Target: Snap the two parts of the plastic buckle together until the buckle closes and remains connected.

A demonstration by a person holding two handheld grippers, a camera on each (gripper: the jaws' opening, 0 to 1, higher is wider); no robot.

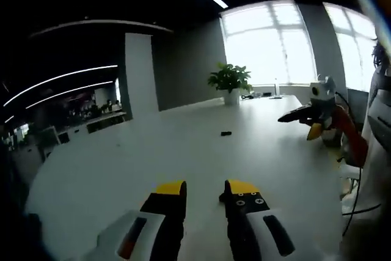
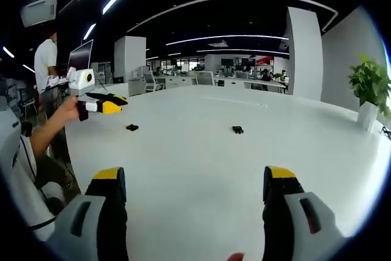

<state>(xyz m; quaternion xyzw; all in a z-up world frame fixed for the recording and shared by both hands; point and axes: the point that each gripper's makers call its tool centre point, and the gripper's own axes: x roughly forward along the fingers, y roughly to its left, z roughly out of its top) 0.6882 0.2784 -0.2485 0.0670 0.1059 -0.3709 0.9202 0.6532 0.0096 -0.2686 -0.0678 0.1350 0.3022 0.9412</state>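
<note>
White table (image 2: 201,169) spans both views. Right gripper (image 2: 194,181), lower frame: jaws wide apart, nothing held. Left gripper (image 1: 204,191), bottom centre: jaws parted, nothing held. Two buckle parts lie apart mid-table: one (image 2: 132,128) centre-left, one (image 2: 237,129) centre-right.

- The surface (image 2: 201,151) is a long white table with a smooth, slightly glossy top.
- Two small black buckle pieces lie on it in the right gripper view: one piece (image 2: 132,128) to the left, the other piece (image 2: 237,129) to its right, well apart from each other.
- In the left gripper view a single small black piece (image 1: 226,133) lies on the bare top, nearer than the potted plant.
- The potted plant (image 1: 230,82), green leaves in a white pot, stands at the far end of the surface, by the windows.
- A few small items lie just right of the plant; too small to tell.
</note>
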